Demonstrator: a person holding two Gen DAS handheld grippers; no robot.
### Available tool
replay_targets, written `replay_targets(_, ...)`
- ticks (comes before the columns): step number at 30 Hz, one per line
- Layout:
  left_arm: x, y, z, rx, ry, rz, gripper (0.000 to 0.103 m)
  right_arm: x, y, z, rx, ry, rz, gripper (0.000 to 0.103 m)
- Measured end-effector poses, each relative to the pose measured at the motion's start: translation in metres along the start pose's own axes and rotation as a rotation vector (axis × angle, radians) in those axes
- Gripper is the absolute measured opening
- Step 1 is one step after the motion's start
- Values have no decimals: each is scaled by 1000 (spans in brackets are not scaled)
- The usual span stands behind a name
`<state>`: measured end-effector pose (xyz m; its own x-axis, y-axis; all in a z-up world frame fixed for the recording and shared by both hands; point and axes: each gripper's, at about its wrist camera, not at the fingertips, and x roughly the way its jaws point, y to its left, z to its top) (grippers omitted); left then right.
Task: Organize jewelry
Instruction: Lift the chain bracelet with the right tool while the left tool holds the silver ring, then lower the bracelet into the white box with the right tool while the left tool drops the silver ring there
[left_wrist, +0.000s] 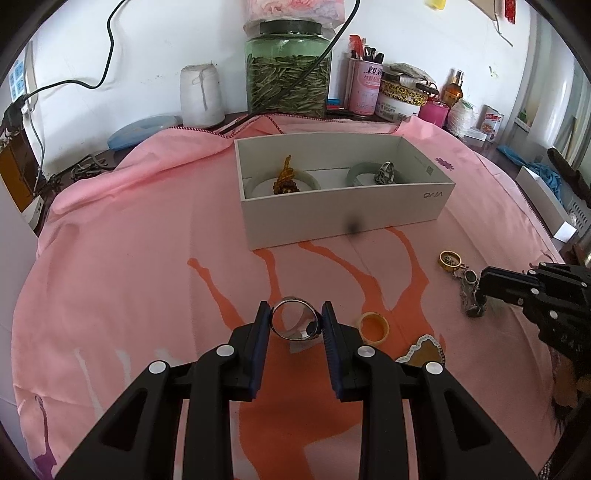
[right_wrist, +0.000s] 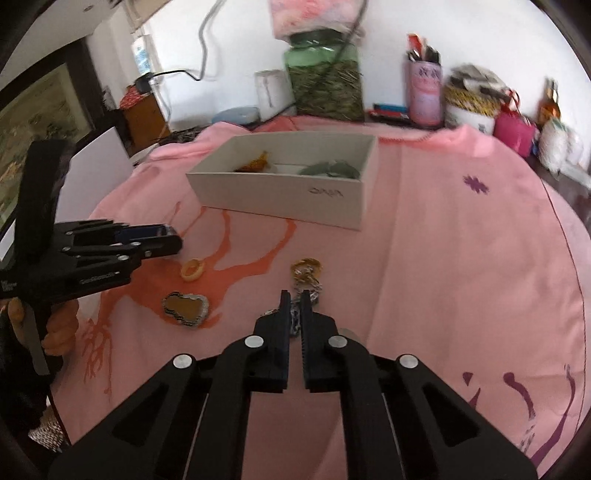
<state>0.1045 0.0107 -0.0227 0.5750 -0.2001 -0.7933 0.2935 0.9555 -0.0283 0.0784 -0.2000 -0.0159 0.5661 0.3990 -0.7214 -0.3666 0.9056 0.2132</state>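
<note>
Jewelry lies on the pink cloth (left_wrist: 147, 229) before the white box (left_wrist: 343, 218); left tool (left_wrist: 295, 319) clamps a silver ring (left_wrist: 293, 321), right tool (right_wrist: 294, 299) is closed on a metal pendant (right_wrist: 295, 317).

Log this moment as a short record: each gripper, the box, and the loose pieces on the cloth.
left gripper: shut on a silver ring, held above the pink cloth
right gripper: shut on a dark silver chain piece lying on the cloth
white box: open, holds two pale bangles, amber beads and a dark patterned ring
loose on cloth: yellow ring, gold ring, amber pendant with white rim
</note>
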Motion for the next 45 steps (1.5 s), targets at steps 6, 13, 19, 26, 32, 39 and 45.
replay_targets(6,1,2,0,-3,4,-2,28,5,1,0,1,29,-12,28)
replay_targets(13,-1,-3,-1,17,-4,-7,28,-4,7,-2,-6,-26,33,9)
replay_targets(19,-8,-3,0,20,-31,-14,28,-35,-2,2,41,-170,79,9)
replay_targets(26,-9,-1,1,12,-33,-9,28,-36,-8,5,63,-160,44,9)
replay_targets(32,-3,-5,-1,26,-7,-10,28,-18,-4,1,44,-78,27,9)
replay_targets(39,-6,-3,0,18,-22,-10,28,-20,-5,-1,45,-90,18,9)
replay_targets(45,-14,0,3,2,-56,-3,28,-24,-4,1,42,-118,26,9)
